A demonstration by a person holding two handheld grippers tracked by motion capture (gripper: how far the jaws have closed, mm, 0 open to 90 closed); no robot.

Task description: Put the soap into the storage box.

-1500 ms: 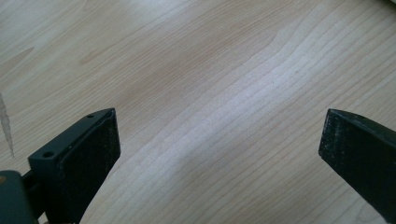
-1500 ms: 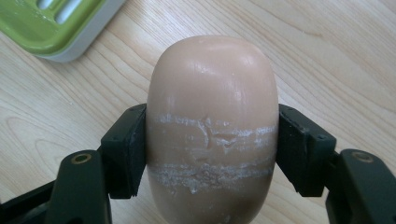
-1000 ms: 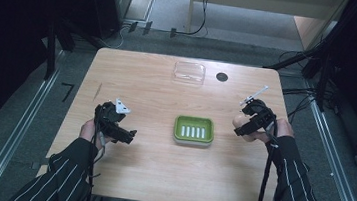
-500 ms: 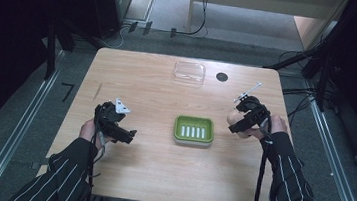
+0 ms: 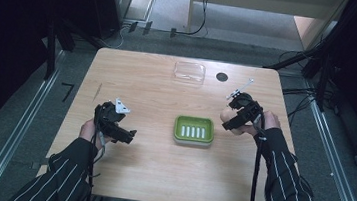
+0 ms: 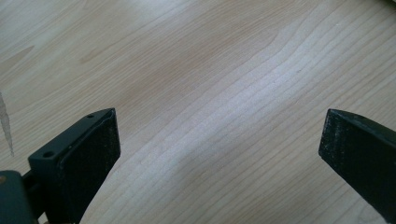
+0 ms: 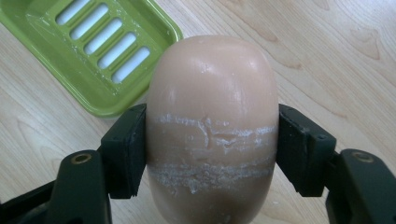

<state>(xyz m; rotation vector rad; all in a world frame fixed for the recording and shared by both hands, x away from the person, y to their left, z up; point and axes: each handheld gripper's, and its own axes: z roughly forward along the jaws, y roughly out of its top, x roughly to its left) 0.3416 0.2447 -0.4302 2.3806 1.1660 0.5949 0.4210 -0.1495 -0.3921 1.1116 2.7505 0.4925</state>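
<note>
From the high view, the right gripper carries a peach soap bar just right of the green soap dish at mid-table, probably to set it in; the left gripper waits well apart. In the left gripper view, its jaws stand wide over bare table. In the right gripper view, the jaws pinch the soap's sides above the dish's corner.
</note>
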